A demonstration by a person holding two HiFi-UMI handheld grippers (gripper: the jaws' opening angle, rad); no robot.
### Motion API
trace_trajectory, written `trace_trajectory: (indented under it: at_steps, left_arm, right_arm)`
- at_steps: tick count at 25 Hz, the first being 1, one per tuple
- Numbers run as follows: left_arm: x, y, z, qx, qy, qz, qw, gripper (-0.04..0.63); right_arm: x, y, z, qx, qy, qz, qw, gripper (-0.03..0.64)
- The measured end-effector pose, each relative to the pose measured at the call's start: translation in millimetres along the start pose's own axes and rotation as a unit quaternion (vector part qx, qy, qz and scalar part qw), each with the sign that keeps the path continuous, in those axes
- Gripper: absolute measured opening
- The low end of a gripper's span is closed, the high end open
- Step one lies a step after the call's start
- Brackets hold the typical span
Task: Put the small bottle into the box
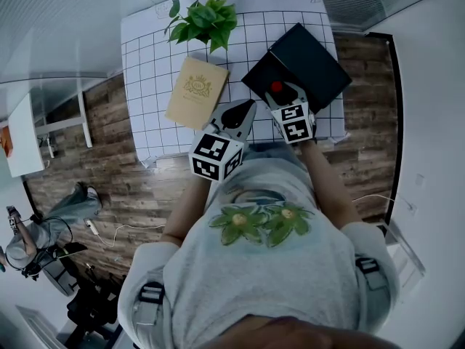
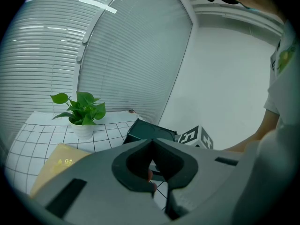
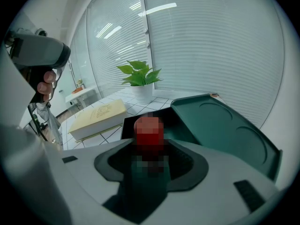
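The small bottle (image 3: 149, 128), dark-bodied with a red cap (image 1: 276, 87), stands upright between the jaws of my right gripper (image 1: 280, 95), which is shut on it. It hangs just over the near edge of the dark box (image 1: 263, 76), whose lid (image 3: 220, 130) lies open to the right. My left gripper (image 1: 243, 115) sits left of the box over the table's front edge. Its jaws meet at the tips (image 2: 151, 142) with nothing held. From the left gripper view the box (image 2: 149, 131) lies ahead.
A white gridded table (image 1: 149, 86) carries a cream book-like case (image 1: 196, 91) left of the box and a potted plant (image 1: 205, 20) at the back. Window blinds stand behind the table. Wooden floor lies on both sides.
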State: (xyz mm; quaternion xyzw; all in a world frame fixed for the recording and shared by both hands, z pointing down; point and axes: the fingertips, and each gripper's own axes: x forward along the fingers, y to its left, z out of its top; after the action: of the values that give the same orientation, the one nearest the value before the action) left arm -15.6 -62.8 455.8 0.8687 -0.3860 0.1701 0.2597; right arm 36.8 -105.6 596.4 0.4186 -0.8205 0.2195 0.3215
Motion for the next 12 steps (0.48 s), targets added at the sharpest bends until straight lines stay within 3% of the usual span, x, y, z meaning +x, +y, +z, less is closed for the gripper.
trace_trajectory:
  at_steps: [12]
  left_arm:
    - [-0.8, -6.2, 2.6, 0.010, 0.002, -0.005, 0.9999, 0.006]
  right_arm:
    - [-1.6, 2.6, -4.3, -0.007, 0.011, 0.002, 1.000, 0.206]
